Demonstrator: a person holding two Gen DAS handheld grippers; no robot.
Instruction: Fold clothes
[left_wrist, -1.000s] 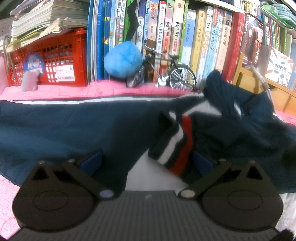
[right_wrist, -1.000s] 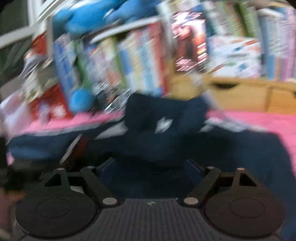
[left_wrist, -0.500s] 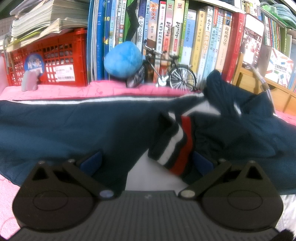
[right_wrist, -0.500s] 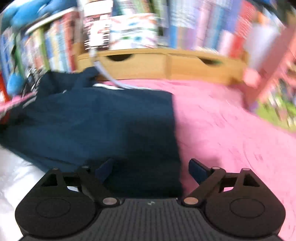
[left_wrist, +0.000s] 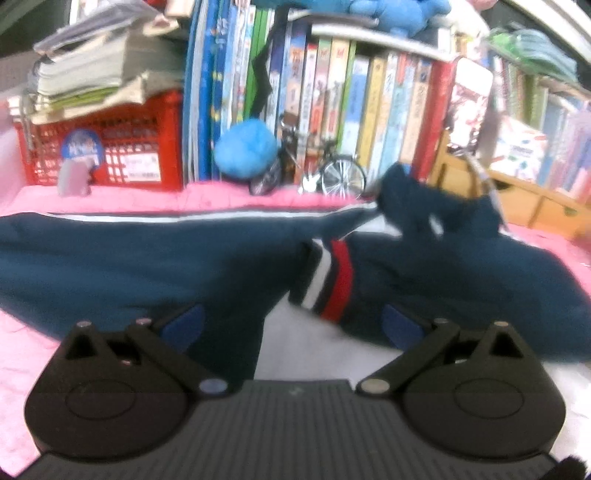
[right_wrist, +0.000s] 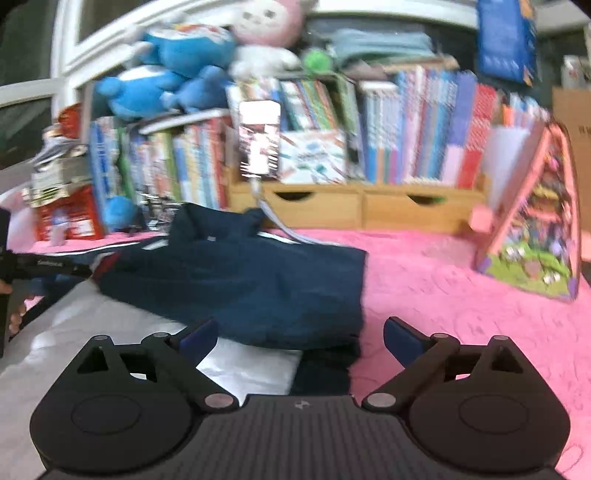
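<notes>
A navy jacket (left_wrist: 129, 266) with a white side stripe lies spread on the pink blanket. Its sleeve cuff (left_wrist: 328, 284) has white and red bands and lies folded over the white lining (left_wrist: 314, 350). My left gripper (left_wrist: 291, 325) is open, just above the jacket in front of the cuff. In the right wrist view the jacket (right_wrist: 258, 280) lies folded with its right edge on the blanket. My right gripper (right_wrist: 301, 336) is open and empty above the jacket's near right corner. The left gripper's dark frame (right_wrist: 44, 266) shows at the left edge.
A bookshelf wall stands behind: a red crate (left_wrist: 103, 147), a blue plush ball (left_wrist: 245, 151), a model bicycle (left_wrist: 325, 177), wooden drawers (right_wrist: 362, 210). A pink toy house (right_wrist: 532, 221) stands at the right on the pink blanket (right_wrist: 461, 295).
My right gripper swung from the jacket's middle out to its right side and pulled back, now facing the shelf. My left gripper has lifted and drawn back slightly. Both stayed open.
</notes>
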